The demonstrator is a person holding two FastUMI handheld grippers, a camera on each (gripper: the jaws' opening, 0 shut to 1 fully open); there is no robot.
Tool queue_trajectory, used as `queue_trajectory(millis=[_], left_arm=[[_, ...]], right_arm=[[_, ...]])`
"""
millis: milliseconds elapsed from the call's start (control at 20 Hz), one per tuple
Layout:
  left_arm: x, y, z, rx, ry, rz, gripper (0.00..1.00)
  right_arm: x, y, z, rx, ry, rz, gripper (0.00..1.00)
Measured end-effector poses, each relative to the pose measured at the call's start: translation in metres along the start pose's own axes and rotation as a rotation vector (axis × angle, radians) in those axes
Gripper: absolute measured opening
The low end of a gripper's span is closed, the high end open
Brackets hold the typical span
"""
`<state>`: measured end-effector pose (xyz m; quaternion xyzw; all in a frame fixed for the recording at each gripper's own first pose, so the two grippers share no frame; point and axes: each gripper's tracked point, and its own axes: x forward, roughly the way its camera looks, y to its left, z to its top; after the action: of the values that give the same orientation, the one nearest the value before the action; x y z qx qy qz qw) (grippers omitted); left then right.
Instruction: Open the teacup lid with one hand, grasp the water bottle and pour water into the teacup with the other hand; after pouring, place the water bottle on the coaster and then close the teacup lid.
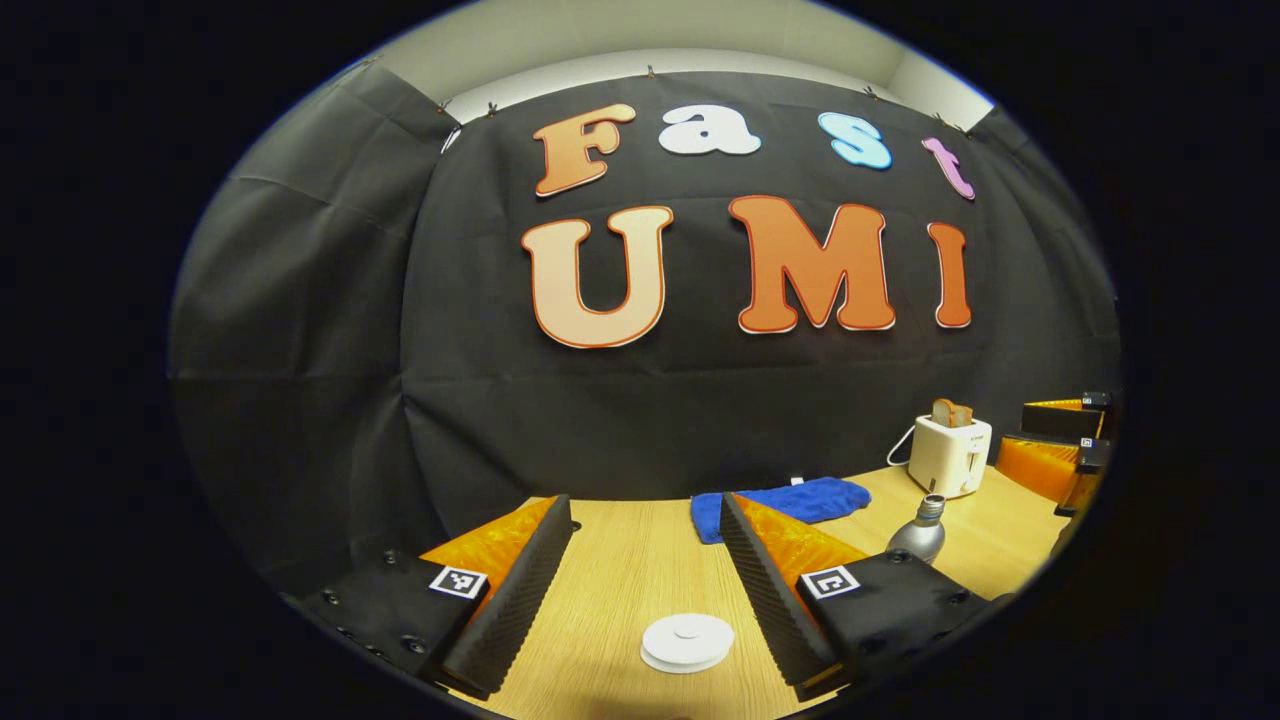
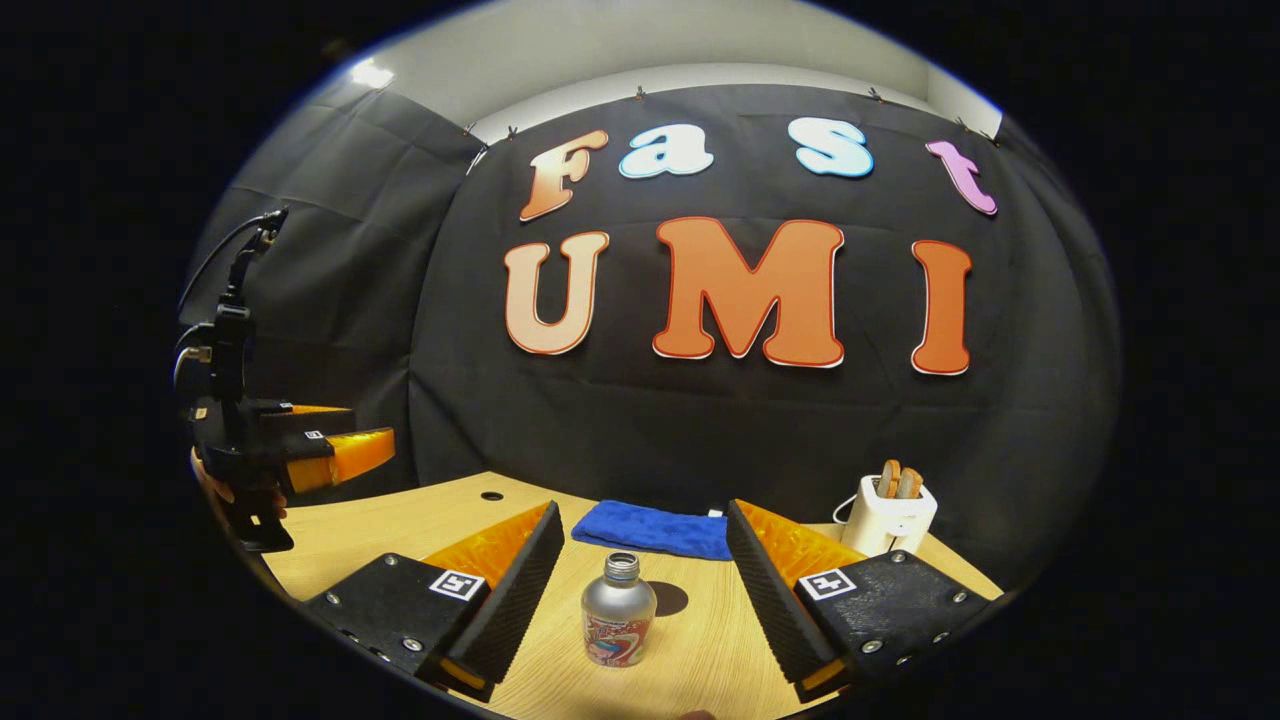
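In the left gripper view, the left tool (image 1: 645,590) is held above the bench (image 1: 630,560) with its two fingers wide apart, released, holding nothing. Between the fingers, low on the wooden surface, lies a round white teacup lid (image 1: 687,641); no finger touches it. Behind it, near the black cloth wall, lies a blue towel (image 1: 800,500). Further right the water bottle (image 1: 920,530) stands upright, partly hidden behind the right finger. Behind it a white toaster (image 1: 950,455) with bread in it stands near the bench's far edge. At the far right edge the right tool (image 1: 1070,450) appears.

In the right gripper view, the left tool (image 2: 345,450) shows at the far left, above the bench (image 2: 400,525). The right tool (image 2: 640,590) is also released, fingers wide apart. The water bottle (image 2: 619,610) stands upright between them, without cap, touching neither finger. The blue towel (image 2: 650,528) lies behind it, and the toaster (image 2: 890,515) stands at the right.
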<state>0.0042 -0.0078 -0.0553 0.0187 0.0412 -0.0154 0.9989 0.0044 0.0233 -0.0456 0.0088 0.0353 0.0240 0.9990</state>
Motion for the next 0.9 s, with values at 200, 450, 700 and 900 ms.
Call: queue_trajectory(millis=[200,450,700,900], left_arm=[[0.005,-0.004,-0.019,0.015,0.029,-0.015,0.98],[0.009,-0.008,-0.04,0.019,0.068,-0.026,1.0],[0.014,-0.011,-0.064,0.024,0.095,-0.041,0.99],[0.015,-0.015,-0.079,0.028,0.106,-0.058,0.99]], right_arm=[[0.001,0.0,-0.015,0.006,0.031,0.005,0.98],[0.003,0.001,-0.035,0.002,0.076,0.005,0.98],[0.01,0.007,-0.061,0.016,0.133,0.022,0.98],[0.013,0.014,-0.087,0.045,0.194,0.047,0.98]])
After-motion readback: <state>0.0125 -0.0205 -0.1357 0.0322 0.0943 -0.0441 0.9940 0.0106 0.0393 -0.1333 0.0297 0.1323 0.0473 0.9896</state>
